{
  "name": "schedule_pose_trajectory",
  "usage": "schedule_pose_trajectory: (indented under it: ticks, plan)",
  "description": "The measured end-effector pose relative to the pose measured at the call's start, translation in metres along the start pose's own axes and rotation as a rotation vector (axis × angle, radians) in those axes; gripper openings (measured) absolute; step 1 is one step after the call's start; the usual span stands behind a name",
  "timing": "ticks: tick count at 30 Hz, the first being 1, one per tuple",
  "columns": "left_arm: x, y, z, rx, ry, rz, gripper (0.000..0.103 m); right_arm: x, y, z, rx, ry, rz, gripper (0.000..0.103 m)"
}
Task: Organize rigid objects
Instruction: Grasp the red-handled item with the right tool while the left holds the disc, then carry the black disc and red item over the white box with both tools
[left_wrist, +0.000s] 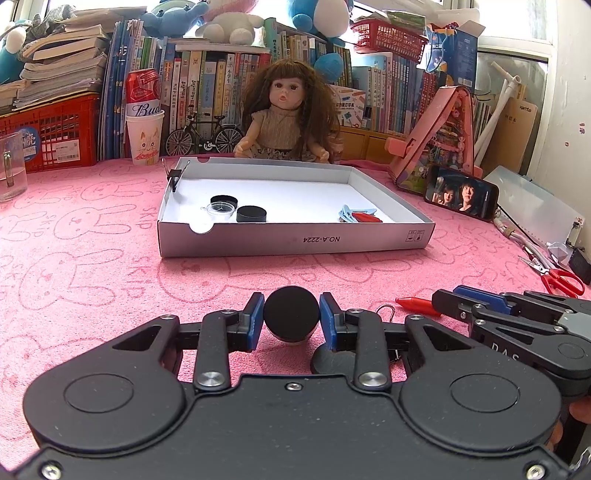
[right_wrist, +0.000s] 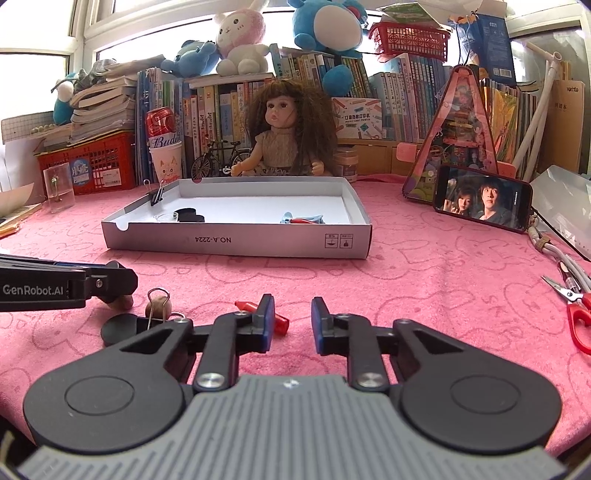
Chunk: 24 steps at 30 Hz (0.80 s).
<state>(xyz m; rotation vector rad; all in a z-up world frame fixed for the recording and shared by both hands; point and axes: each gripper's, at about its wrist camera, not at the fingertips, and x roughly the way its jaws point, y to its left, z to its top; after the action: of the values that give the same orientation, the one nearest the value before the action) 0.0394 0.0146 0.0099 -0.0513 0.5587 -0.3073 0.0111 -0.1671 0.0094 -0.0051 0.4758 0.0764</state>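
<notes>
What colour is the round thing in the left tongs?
Black: the round lid, clearest in the left wrist view.

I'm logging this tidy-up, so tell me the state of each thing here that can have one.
White cardboard box: open, no lid on.
Black binder clip: clamped on the box's wall.
Smartphone: screen on, propped up.
Red beer can: upright in a paper cup.
Left gripper: shut on a black round cap.
Right gripper: jaws apart, nothing between them.
</notes>
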Motion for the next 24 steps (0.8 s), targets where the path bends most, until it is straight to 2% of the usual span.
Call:
schedule_pose_trajectory:
  ticks: [7, 12, 19, 24]
  plan:
    - [0.0, 0.001, 0.0, -0.004, -0.004, 0.003, 0.03, -0.007, 0.008, -0.001, 0.022, 0.006, 0.021, 0.033]
    - [0.0, 0.004, -0.001, -0.009, -0.004, 0.007, 0.03, -0.007, 0.006, 0.001, 0.073, 0.068, 0.079, 0.028]
    - [-0.001, 0.005, -0.001, -0.012, -0.004, 0.007, 0.03, 0.01, -0.002, 0.007, 0.12, 0.111, 0.072, 0.027]
    - [-0.001, 0.005, -0.001, -0.016, -0.004, 0.012, 0.03, 0.02, -0.004, 0.012, 0.115, 0.109, 0.061, 0.027]
